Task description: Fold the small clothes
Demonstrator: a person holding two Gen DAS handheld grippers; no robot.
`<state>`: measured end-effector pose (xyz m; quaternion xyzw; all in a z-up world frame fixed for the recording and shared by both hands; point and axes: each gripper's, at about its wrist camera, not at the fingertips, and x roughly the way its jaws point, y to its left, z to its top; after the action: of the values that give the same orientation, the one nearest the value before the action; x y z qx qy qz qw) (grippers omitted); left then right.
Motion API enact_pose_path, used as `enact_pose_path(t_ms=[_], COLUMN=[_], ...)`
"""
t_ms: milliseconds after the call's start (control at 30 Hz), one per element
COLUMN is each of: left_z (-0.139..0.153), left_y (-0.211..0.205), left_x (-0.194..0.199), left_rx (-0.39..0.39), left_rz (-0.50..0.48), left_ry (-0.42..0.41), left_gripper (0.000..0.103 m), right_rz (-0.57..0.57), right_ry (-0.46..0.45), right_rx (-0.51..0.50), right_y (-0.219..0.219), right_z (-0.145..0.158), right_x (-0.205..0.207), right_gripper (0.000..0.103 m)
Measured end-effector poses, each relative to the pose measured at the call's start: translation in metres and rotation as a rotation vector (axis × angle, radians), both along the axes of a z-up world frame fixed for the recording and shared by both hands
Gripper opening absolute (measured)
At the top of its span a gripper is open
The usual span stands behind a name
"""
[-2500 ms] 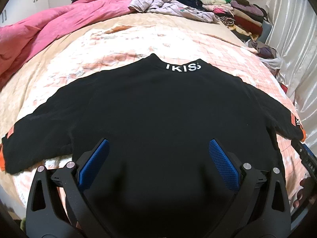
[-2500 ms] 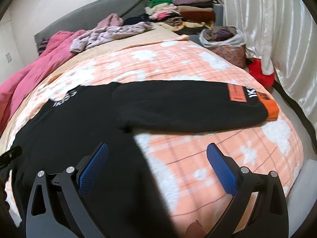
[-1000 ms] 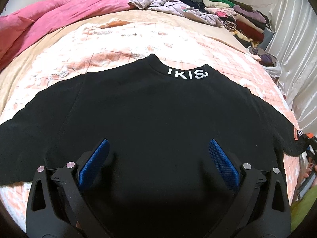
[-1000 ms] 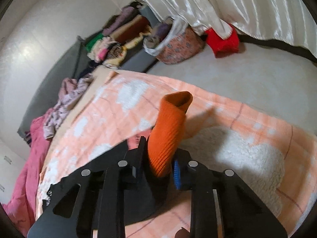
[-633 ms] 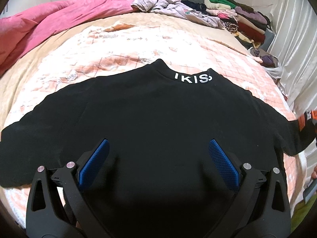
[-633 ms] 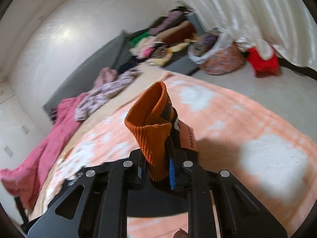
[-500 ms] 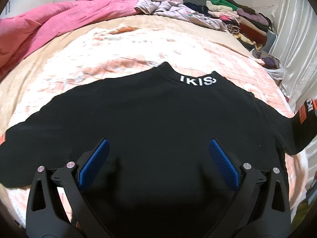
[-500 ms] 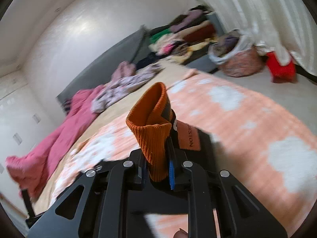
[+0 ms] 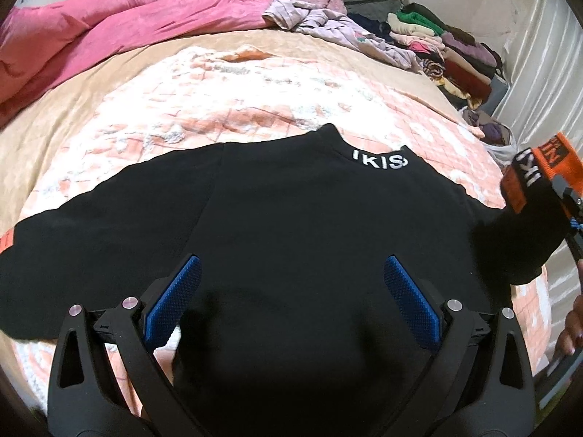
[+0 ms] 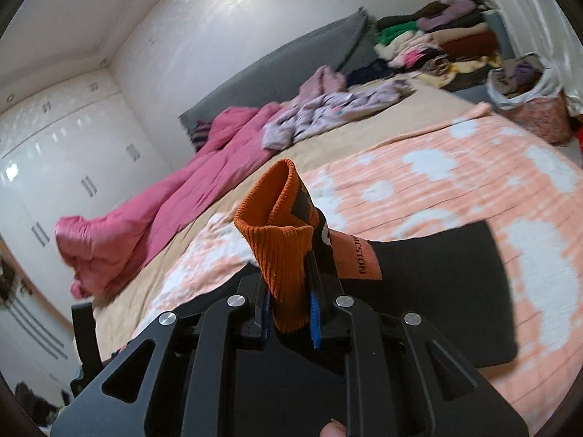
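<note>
A black sweatshirt (image 9: 291, 225) with a white-lettered collar lies flat on the peach and white bedspread (image 9: 233, 105). My left gripper (image 9: 289, 298) hovers open over its lower body, nothing between the blue pads. My right gripper (image 10: 291, 309) is shut on the orange ribbed cuff (image 10: 280, 240) of the sweatshirt's right sleeve (image 10: 437, 276) and holds it lifted above the bed. In the left wrist view that raised cuff (image 9: 543, 167) shows at the far right edge. The left sleeve (image 9: 73, 233) stays spread out flat.
A pink quilt (image 9: 109, 32) is bunched at the head of the bed beside loose lilac clothes (image 9: 328, 25). Stacked folded clothes (image 9: 448, 51) sit at the far right corner. A patterned basket (image 10: 532, 105) stands on the floor by the curtain. White wardrobes (image 10: 47, 167) line the far wall.
My right gripper has risen with the orange cuff and swung in over the bed, drawing the right sleeve up and inward. The left gripper drifted slightly and stays open.
</note>
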<state>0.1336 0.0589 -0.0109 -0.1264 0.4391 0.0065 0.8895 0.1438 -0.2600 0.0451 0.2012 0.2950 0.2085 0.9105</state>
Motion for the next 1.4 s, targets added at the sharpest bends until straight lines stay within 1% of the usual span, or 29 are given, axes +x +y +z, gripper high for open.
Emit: enact_pose_path(t_ms=[167, 467, 533, 567, 633, 667, 767, 867, 933, 967, 1000, 1067, 1167, 1267, 1333, 1367, 1400], left_z=[0.000, -0.008, -0.010, -0.011, -0.014, -0.015, -0.017, -0.019, -0.020, -0.022, -0.024, -0.031, -0.040, -0.045, -0.043, -0.042, -0.041], left_y=[0.009, 0.023, 0.025, 0.026, 0.029, 0.030, 0.030, 0.029, 0.025, 0.022, 0.018, 0.011, 0.002, -0.005, -0.014, -0.017, -0.020], left_x=[-0.003, -0.005, -0.005, -0.005, -0.005, -0.006, -0.005, -0.004, 0.000, 0.003, 0.006, 0.012, 0.020, 0.026, 0.028, 0.030, 0.032], left_rx=[-0.015, -0.042, -0.057, -0.071, -0.114, -0.118, -0.137, -0.199, -0.226, -0.237, -0.247, -0.268, -0.271, -0.234, -0.175, -0.164, -0.178], left_rz=[0.002, 0.010, 0.012, 0.013, 0.011, 0.008, 0.004, 0.001, -0.014, -0.024, -0.036, -0.053, -0.052, -0.046, -0.064, -0.074, -0.091], left_ry=[0.001, 0.023, 0.031, 0.036, 0.041, 0.039, 0.038, 0.037, 0.045, 0.053, 0.064, 0.094, 0.131, 0.143, 0.124, 0.121, 0.121], left_gripper=[0.094, 0.094, 0.094, 0.094, 0.094, 0.094, 0.094, 0.094, 0.091, 0.086, 0.076, 0.066, 0.065, 0.065, 0.036, 0.012, 0.007], right_rz=[0.080, 0.145, 0.161, 0.167, 0.186, 0.188, 0.179, 0.136, 0.098, 0.080, 0.062, 0.022, -0.020, -0.054, -0.059, -0.057, -0.060], right_ry=[0.021, 0.068, 0.076, 0.083, 0.083, 0.076, 0.064, 0.068, 0.078, 0.080, 0.082, 0.096, 0.108, 0.120, 0.134, 0.143, 0.149], right_rx=[-0.016, -0.022, -0.025, -0.026, -0.010, -0.007, -0.011, -0.025, -0.028, -0.032, -0.035, -0.047, -0.070, -0.102, -0.118, -0.127, -0.136], right_y=[0.043, 0.088, 0.097, 0.100, 0.103, 0.102, 0.096, 0.082, 0.068, 0.062, 0.055, 0.039, 0.022, 0.007, -0.001, -0.003, -0.005], right_z=[-0.008, -0.018, -0.021, -0.022, -0.022, -0.021, -0.019, -0.021, -0.023, -0.025, -0.026, -0.030, -0.037, -0.043, -0.048, -0.051, -0.054], right_x=[0.003, 0.016, 0.019, 0.019, 0.018, 0.017, 0.012, 0.010, 0.009, 0.009, 0.006, 0.004, -0.001, -0.007, -0.009, -0.010, -0.011], right_gripper=[0.015, 0.015, 0.020, 0.031, 0.042, 0.045, 0.046, 0.049, 0.050, 0.051, 0.051, 0.051, 0.053, 0.055, 0.058, 0.058, 0.058])
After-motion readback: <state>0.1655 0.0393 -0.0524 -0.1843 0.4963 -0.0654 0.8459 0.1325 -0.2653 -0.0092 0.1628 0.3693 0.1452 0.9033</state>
